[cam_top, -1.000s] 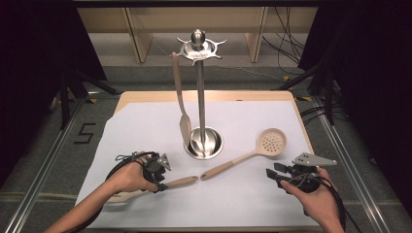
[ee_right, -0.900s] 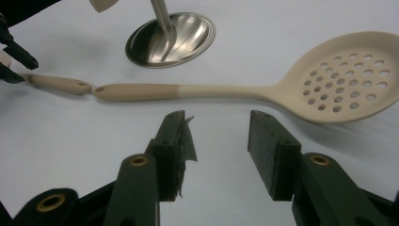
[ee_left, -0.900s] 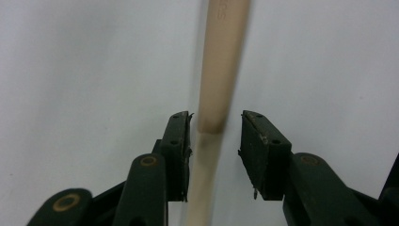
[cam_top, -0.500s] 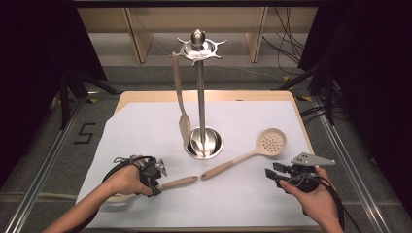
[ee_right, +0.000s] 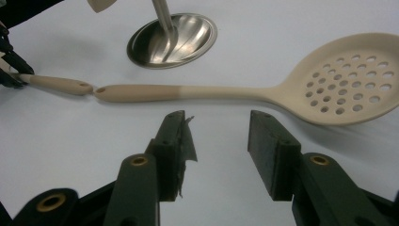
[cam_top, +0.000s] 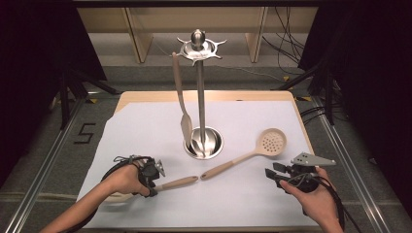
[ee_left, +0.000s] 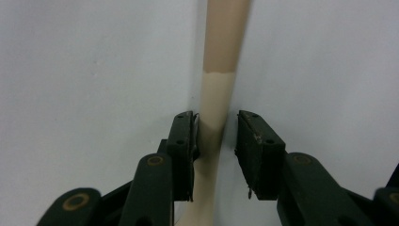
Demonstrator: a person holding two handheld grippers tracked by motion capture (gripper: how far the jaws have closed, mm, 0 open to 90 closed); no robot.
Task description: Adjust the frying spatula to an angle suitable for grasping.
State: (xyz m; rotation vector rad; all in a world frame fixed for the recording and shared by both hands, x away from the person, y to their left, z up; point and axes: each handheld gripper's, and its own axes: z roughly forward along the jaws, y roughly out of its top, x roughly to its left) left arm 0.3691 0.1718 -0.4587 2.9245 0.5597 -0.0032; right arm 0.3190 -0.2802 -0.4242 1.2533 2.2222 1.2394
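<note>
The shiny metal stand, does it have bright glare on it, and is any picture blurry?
In the right gripper view the stand's base mirrors bright light. In the left gripper view the handle is soft, too near the lens. The high view is sharp and the floor around the table is dark.

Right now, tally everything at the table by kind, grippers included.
Beige utensils: 3 (hanging turner, slotted spoon, third utensil between the jaws of the left gripper)
Metal stand: 1
Grippers: 2 (left gripper, right gripper)
Total: 6
</note>
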